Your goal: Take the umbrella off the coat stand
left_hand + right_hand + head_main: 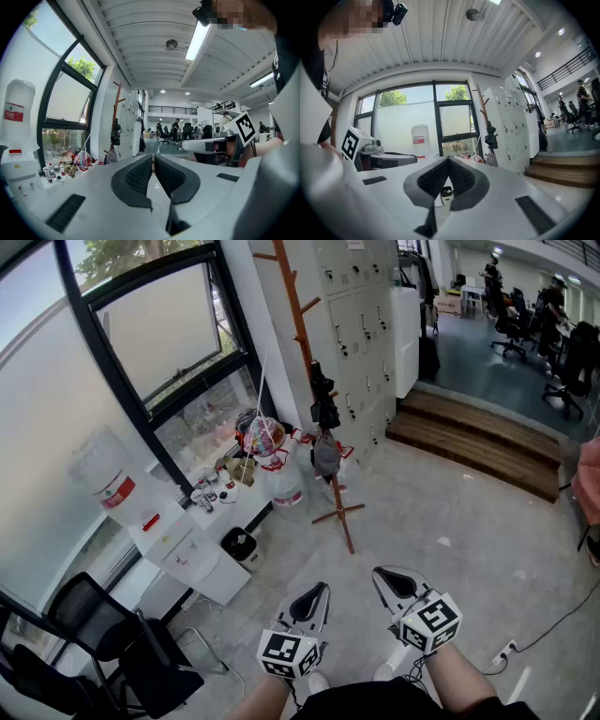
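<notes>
A tall wooden coat stand [302, 329] rises by the white lockers, several steps ahead of me. A black folded umbrella [324, 401] hangs from one of its pegs, with a grey bag [326, 456] below it. My left gripper [310, 600] and right gripper [397, 583] are held low in front of me, both far short of the stand. Both are shut with nothing between the pads. In the left gripper view the umbrella [115, 133] hangs on the stand [117, 101], left of the gripper [153, 158]. In the right gripper view the umbrella [491, 138] is right of the gripper [448, 159].
A water dispenser [141, 507] and a low shelf of small items stand along the window at left. Water jugs [283, 482] sit beside the stand's base. A black chair [103, 634] is near left. Wooden steps [478, 442] rise at right, and a power strip [503, 652] lies on the floor.
</notes>
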`<state>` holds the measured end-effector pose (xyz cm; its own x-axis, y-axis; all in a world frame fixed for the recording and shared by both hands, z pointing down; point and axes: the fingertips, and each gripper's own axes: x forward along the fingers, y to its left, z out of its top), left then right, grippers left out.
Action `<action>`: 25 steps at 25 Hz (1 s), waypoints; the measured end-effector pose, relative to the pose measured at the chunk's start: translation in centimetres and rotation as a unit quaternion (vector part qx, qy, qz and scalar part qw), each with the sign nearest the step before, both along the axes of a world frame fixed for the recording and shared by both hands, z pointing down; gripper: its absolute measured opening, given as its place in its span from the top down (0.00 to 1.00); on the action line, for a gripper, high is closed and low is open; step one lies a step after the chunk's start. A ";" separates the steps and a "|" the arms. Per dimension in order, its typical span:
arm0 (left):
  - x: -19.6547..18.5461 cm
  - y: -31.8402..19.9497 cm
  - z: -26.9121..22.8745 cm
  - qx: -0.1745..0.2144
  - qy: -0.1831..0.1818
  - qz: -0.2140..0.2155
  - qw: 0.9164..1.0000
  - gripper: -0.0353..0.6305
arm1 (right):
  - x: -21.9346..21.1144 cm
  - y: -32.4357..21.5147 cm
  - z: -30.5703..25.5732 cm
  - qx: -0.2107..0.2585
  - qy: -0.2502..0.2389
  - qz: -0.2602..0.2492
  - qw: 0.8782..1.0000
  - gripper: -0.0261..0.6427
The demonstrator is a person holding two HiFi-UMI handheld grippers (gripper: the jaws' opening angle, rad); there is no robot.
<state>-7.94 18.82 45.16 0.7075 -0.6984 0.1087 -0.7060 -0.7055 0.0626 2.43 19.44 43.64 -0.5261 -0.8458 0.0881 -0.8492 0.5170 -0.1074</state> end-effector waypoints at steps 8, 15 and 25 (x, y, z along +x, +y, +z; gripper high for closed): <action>2.8 0.2 -0.2 -0.005 0.012 -0.017 1.000 0.90 | 3.0 0.0 -0.1 0.000 -0.001 -0.017 1.000 0.88; 4.6 0.0 0.1 -0.011 0.012 -0.037 0.999 0.90 | 5.3 -0.2 0.5 -0.005 -0.009 -0.031 0.999 0.88; 6.4 -2.8 -0.2 -0.008 -0.002 -0.036 0.999 0.90 | 7.2 -3.1 0.6 -0.007 -0.019 -0.030 0.999 0.88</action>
